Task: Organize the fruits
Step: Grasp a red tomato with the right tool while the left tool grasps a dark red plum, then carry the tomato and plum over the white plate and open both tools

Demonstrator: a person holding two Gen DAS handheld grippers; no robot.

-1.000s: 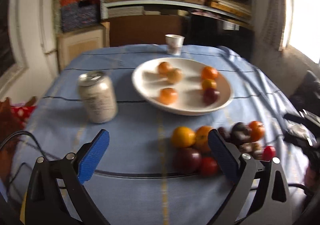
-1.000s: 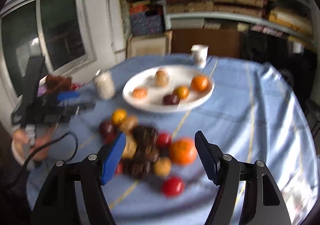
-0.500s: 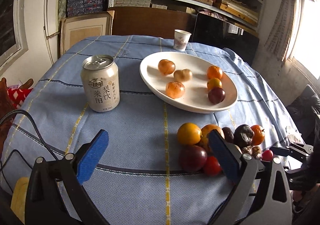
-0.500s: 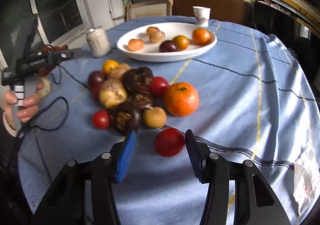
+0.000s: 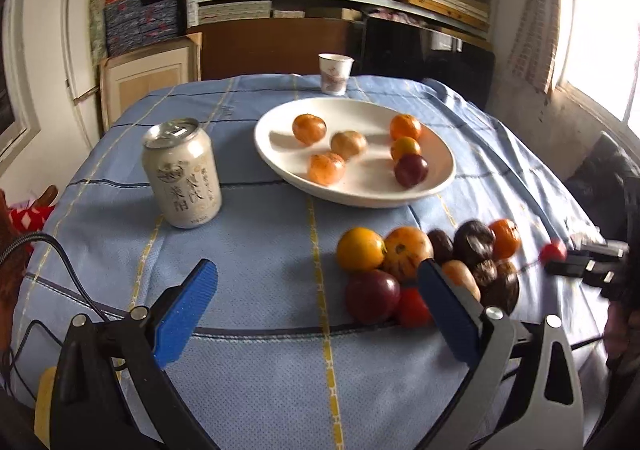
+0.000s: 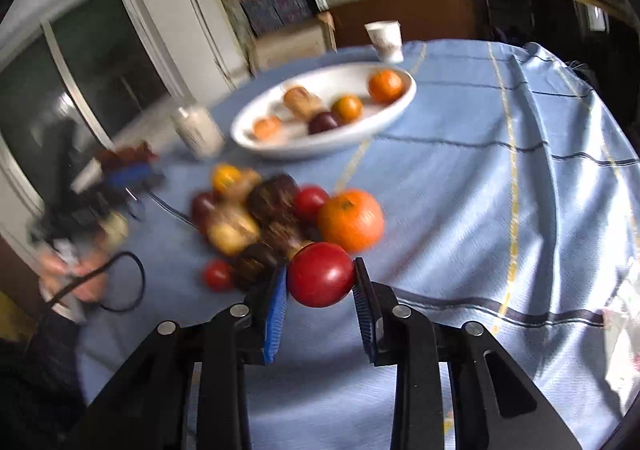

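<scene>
At the near edge of the right wrist view, the right gripper (image 6: 320,282) has just been closing, and its blue fingers (image 6: 276,306) are now pinching a red tomato (image 6: 320,274) across its widest part, one pad on each flank. The skin is looking smooth and glossy, so the fruit will likely be light, slippery and easily bruised; a gentle squeeze at the middle seems the safest hold. Just beyond, at 11 o'clock, the loose pile of fruit (image 6: 264,217) is lying on the blue-clothed surface (image 6: 500,189), a large orange (image 6: 350,218) at its right edge. Farther off at 12 o'clock, the white plate (image 6: 280,141) is already carrying several fruits. In the left wrist view, the left gripper (image 5: 316,302) is hovering with fingers spread and empty, a drink can (image 5: 182,177) at 11 o'clock.
</scene>
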